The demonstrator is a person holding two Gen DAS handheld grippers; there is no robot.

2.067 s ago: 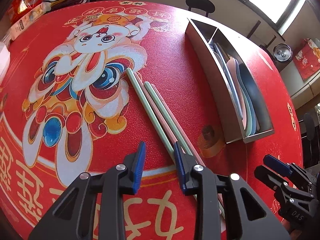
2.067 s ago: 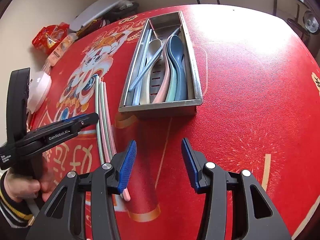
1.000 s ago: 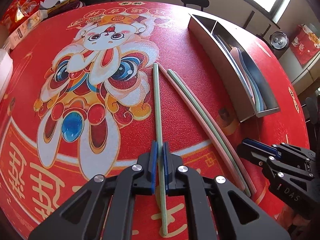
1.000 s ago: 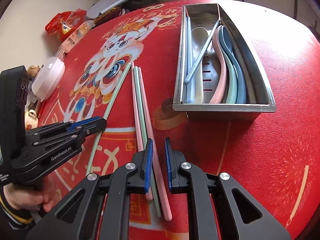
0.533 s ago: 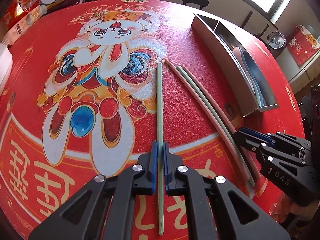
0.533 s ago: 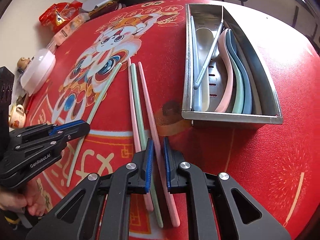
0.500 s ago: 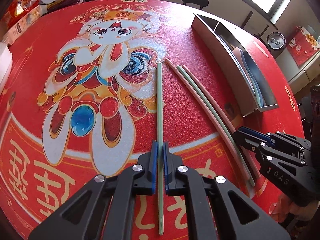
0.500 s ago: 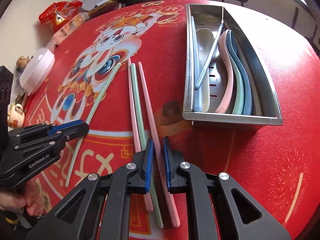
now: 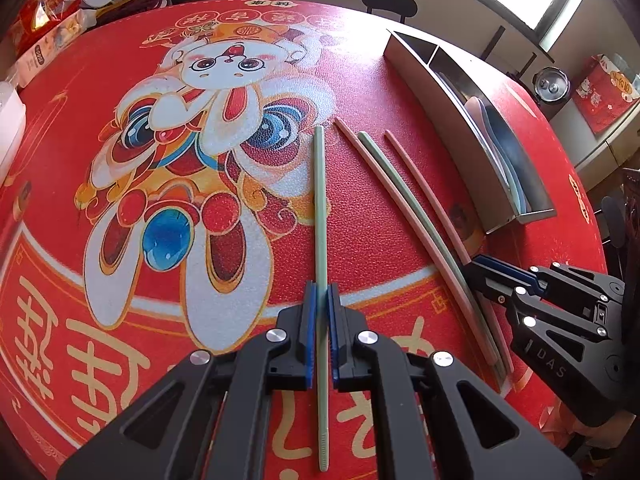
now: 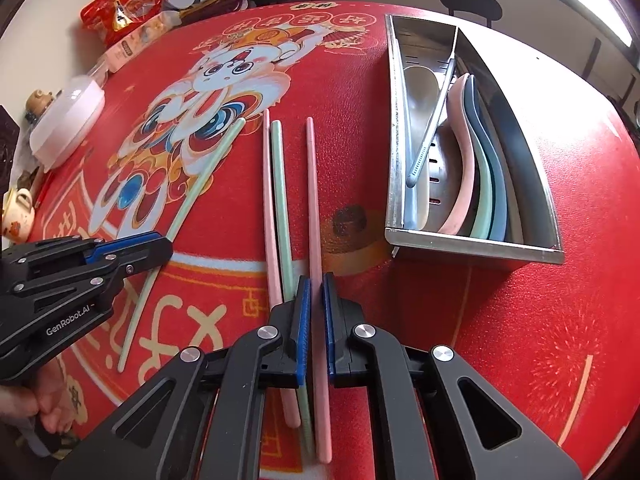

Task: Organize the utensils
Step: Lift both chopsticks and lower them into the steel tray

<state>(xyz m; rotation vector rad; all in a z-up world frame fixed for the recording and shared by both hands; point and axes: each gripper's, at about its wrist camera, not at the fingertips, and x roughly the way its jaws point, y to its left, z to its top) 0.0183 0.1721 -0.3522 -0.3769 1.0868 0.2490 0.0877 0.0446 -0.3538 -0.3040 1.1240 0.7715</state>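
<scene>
Left tool [image 9: 322,308]: clamped together on a green chopstick [image 9: 320,208] near its ridged end, the stick running straight ahead along the tool's own line.

Right tool [image 10: 314,292]: its jaws have just been closing and now pinch a pink chopstick [image 10: 313,200], which likewise lies lengthwise ahead of it.

Loose pair: one pink chopstick [image 10: 269,208] and one green chopstick [image 10: 281,200] lie side by side, touching, on the red tabletop [image 10: 520,340], just left of the right tool.

Tray [image 10: 472,245]: the steel organizer sits ahead and to the right of both tools, its long axis roughly parallel to the gripped sticks; spoons and a grey chopstick already lie in it.

Nearer hand: the right, by appearance; the left is farther across the tabletop.

Coming move: likely a lift and a shift rightward, each stick kept lengthwise to drop along the tray's narrow left compartment.
</scene>
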